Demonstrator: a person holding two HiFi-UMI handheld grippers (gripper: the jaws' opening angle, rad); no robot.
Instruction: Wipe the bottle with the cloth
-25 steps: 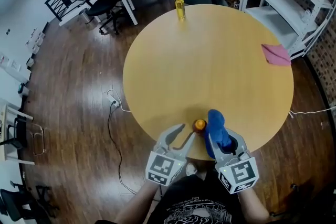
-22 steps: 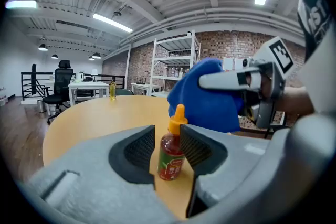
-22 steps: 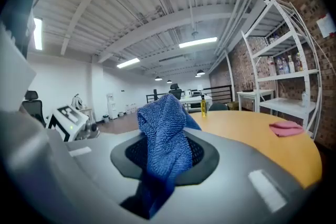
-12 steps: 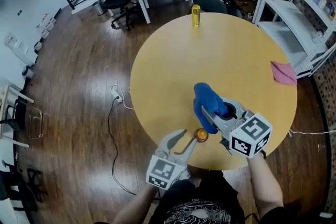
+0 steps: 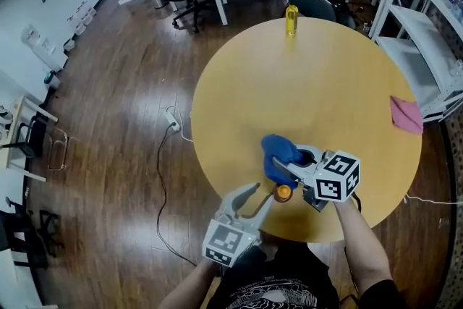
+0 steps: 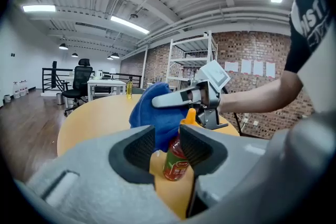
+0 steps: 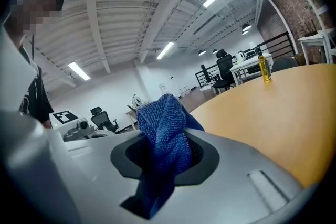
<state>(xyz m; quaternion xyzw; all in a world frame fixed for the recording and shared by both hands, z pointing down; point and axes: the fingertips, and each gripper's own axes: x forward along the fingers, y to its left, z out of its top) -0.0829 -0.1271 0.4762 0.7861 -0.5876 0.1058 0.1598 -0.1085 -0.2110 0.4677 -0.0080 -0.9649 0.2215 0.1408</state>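
Near table edge closest to the person | bottle stands just off released left claw | right claw clenched on cloth, near bottle | step: likely cloth approach | next: steady bottle, rub cloth down it

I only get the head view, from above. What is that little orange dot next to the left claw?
Observer: The left gripper view shows it is the cap of a small bottle with a red label, standing upright on the table.
Operator: Is the claw squeezing it?
Observer: It doesn't look so. The bottle stands between the jaws of the left claw, with a gap showing on one side.
Operator: And the blue lump?
Observer: The right gripper view shows it is a knitted blue cloth, pinched between the jaws of the right claw.
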